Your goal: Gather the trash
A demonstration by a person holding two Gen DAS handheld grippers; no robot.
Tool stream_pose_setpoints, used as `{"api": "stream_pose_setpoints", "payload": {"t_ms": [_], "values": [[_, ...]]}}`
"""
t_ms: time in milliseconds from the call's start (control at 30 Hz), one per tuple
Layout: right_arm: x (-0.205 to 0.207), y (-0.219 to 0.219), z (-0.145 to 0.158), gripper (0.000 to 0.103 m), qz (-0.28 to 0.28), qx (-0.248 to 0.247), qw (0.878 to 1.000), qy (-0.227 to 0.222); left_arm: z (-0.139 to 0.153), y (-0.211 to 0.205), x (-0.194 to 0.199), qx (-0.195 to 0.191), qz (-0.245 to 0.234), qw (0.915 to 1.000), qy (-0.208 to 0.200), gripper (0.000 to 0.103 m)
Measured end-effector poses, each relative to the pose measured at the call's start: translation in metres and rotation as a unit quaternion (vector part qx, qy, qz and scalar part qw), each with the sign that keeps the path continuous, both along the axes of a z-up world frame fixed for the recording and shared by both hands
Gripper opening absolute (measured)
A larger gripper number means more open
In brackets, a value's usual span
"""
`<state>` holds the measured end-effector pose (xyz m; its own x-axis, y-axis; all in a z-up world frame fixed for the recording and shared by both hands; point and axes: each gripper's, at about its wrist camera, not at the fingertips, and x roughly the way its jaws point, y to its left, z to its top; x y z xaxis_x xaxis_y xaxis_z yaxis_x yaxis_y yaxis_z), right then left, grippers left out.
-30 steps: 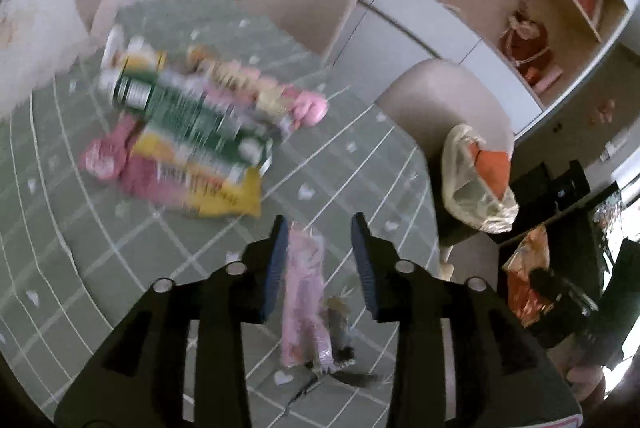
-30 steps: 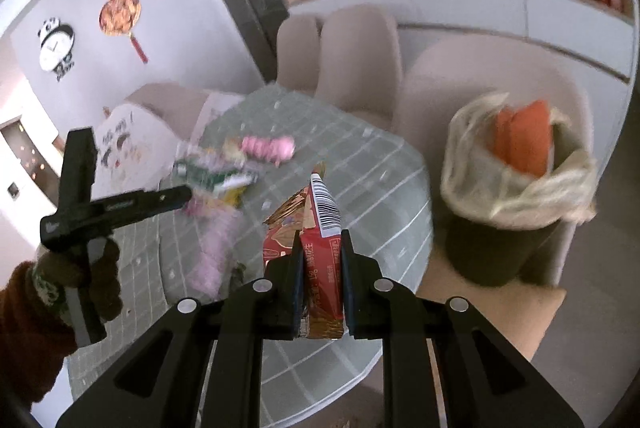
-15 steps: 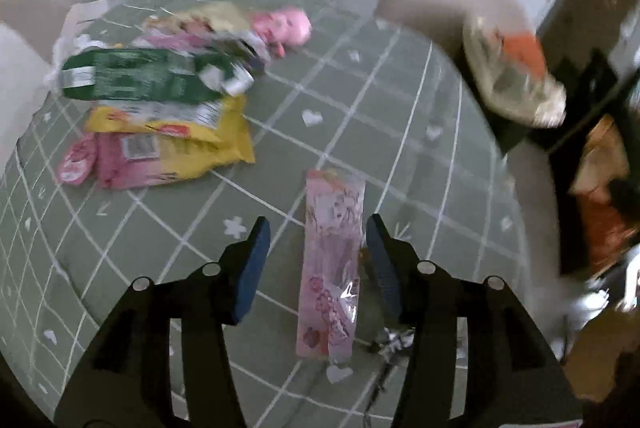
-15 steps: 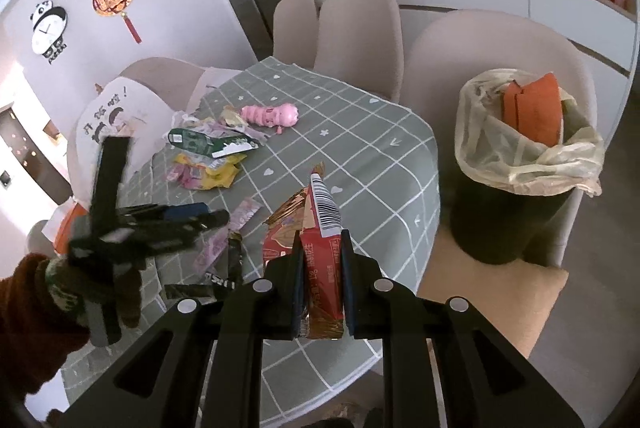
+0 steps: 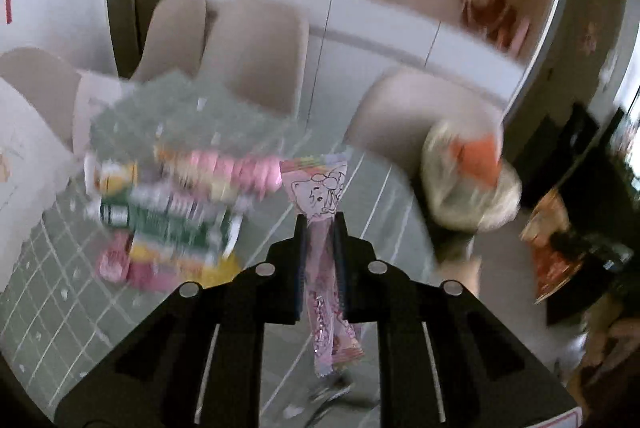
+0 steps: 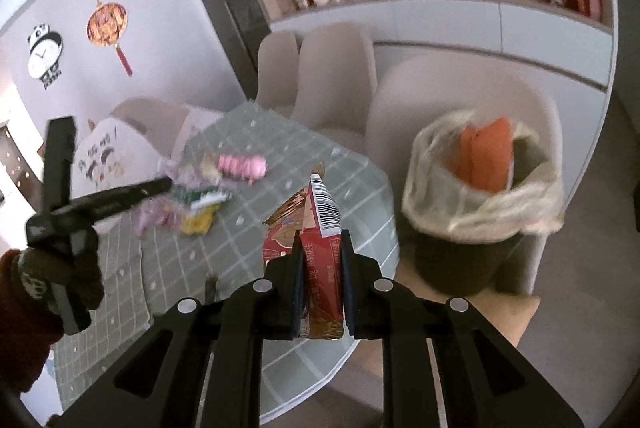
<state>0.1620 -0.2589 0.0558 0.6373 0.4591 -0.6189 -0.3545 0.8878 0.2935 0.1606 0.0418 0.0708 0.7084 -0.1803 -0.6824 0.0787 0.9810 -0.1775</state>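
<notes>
My left gripper [image 5: 321, 224] is shut on a long pink wrapper [image 5: 318, 188] with a cartoon print and holds it above the green checked table [image 5: 60, 300]. My right gripper [image 6: 321, 240] is shut on a red snack wrapper [image 6: 320, 212] with a barcode, above the table's right edge. A pile of wrappers [image 5: 168, 212] lies on the table to the left; it also shows in the right wrist view [image 6: 200, 196]. The bin [image 6: 480, 196], lined with a pale bag and holding orange trash, stands to the right on a chair; it shows blurred in the left wrist view [image 5: 468, 184].
Beige chairs [image 6: 340, 68] stand around the far side of the table. A white counter [image 6: 440, 20] with shelves runs along the back wall. The left gripper and gloved hand [image 6: 60, 252] show at the left of the right wrist view. A small dark scrap [image 5: 332, 396] lies on the table near me.
My left gripper closed on the pink wrapper and lifted it off the table. The right gripper kept hold of the red wrapper, and its view shifted a little.
</notes>
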Motion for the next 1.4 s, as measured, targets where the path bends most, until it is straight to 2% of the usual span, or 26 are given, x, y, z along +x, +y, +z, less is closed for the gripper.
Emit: {"api": "stream_pose_setpoints", "payload": {"t_ms": [167,267,333,433,567,667,733,833,933,1033,1100,1133,1200,1233,1300,1400], "values": [[0.019,-0.046,0.027,0.017,-0.032,-0.016,0.998,-0.042,0.048,-0.045,0.033,-0.052,-0.015,0.9971,-0.054,0.013],[0.032,-0.086,0.037,0.017,-0.063,-0.028,0.996,-0.059,0.056,-0.09,0.067,-0.065,-0.047,0.9949,-0.061,0.013],[0.042,-0.115,0.039,0.017,-0.088,-0.031,0.994,-0.063,0.051,-0.121,0.089,-0.064,-0.071,0.9938,-0.057,0.013],[0.056,-0.155,0.034,0.017,-0.12,-0.031,0.991,-0.058,0.034,-0.164,0.119,-0.068,-0.105,0.9915,-0.037,0.013],[0.072,-0.196,0.018,0.017,-0.15,-0.024,0.988,-0.041,-0.004,-0.224,0.161,-0.078,-0.148,0.9858,0.014,0.013],[0.085,-0.219,0.002,0.017,-0.165,-0.021,0.986,-0.021,-0.036,-0.272,0.192,-0.096,-0.189,0.9749,0.068,0.013],[0.096,-0.231,-0.009,0.017,-0.171,-0.018,0.985,-0.007,-0.055,-0.298,0.205,-0.074,-0.204,0.9719,0.09,0.014],[0.107,-0.244,-0.021,0.017,-0.173,-0.017,0.985,0.005,-0.098,-0.328,0.232,-0.027,-0.19,0.9712,0.141,0.014],[0.116,-0.254,-0.031,0.017,-0.172,-0.015,0.985,0.014,-0.129,-0.337,0.248,-0.006,-0.174,0.9685,0.178,0.014],[0.127,-0.261,-0.044,0.017,-0.172,-0.013,0.985,0.029,-0.149,-0.351,0.257,0.025,-0.175,0.9662,0.187,0.014],[0.134,-0.265,-0.052,0.017,-0.17,-0.011,0.985,0.039,-0.155,-0.355,0.259,0.027,-0.175,0.966,0.188,0.021],[0.136,-0.265,-0.056,0.017,-0.168,-0.009,0.985,0.043,-0.154,-0.354,0.26,0.015,-0.173,0.9666,0.189,0.025],[0.142,-0.264,-0.06,0.017,-0.161,-0.003,0.986,0.047,-0.147,-0.349,0.255,-0.012,-0.171,0.9678,0.184,0.048],[0.146,-0.262,-0.062,0.017,-0.156,-0.001,0.987,0.047,-0.141,-0.343,0.252,-0.024,-0.17,0.9692,0.177,0.052],[0.156,-0.255,-0.063,0.017,-0.145,0.002,0.988,0.047,-0.127,-0.334,0.245,-0.034,-0.166,0.972,0.163,0.054],[0.172,-0.235,-0.062,0.017,-0.12,0.012,0.992,0.044,-0.097,-0.306,0.226,-0.05,-0.136,0.9813,0.127,0.054]]}}
